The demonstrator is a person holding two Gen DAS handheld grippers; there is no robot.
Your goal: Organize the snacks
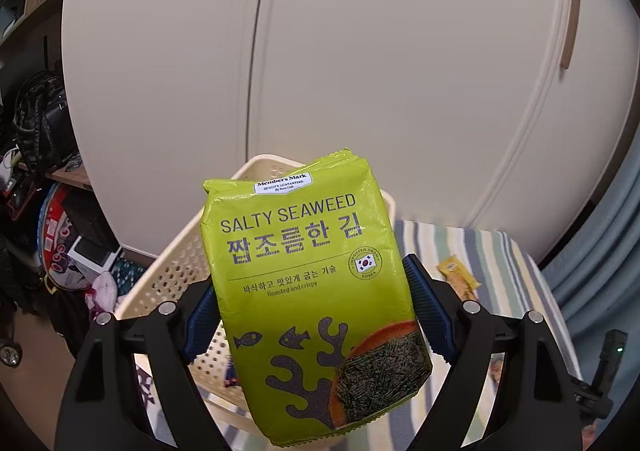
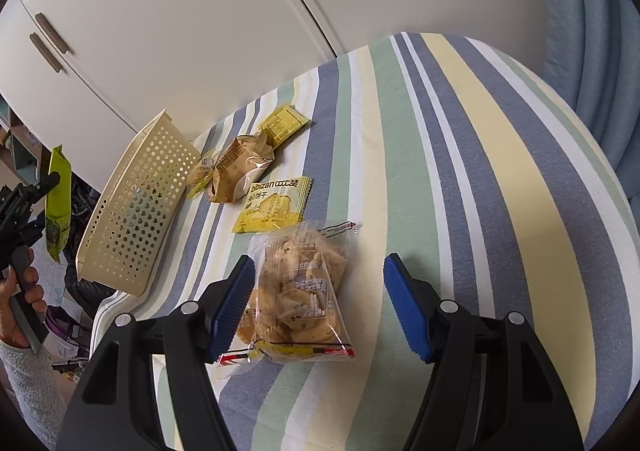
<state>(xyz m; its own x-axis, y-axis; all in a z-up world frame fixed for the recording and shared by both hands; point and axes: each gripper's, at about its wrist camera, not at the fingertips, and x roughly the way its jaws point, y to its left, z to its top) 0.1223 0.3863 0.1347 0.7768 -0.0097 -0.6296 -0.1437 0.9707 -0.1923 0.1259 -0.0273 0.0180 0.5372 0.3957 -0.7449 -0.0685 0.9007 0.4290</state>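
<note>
The left tongs (image 1: 316,315) clamp a lime-green foil packet of seaweed (image 1: 312,283) by its two sides and hold it upright in the air above the cream perforated plastic basket (image 1: 176,275), which sits at the edge of the striped blue, green and yellow cloth surface (image 2: 460,171). The right tongs (image 2: 320,307) stand wide open, just above a clear plastic bag of small cookies (image 2: 298,291) and gripping nothing.

By my reading the sorting is at an early stage. Something dark shows through the basket's holes, too unclear to name. Besides the cookies, a yellow square sachet (image 2: 274,205), a tan crinkled wrapper (image 2: 240,171), a small yellow packet (image 2: 284,123) and a small clear wrapper (image 2: 202,171) lie loose beside the basket.

The seaweed packet reads "Member's Mark", "SALTY SEAWEED", "Roasted and crispy" and "Imported from Korea", with Korean lettering. The yellow sachet shows "bibizan". Print on the cookie bag is too small to read.
</note>
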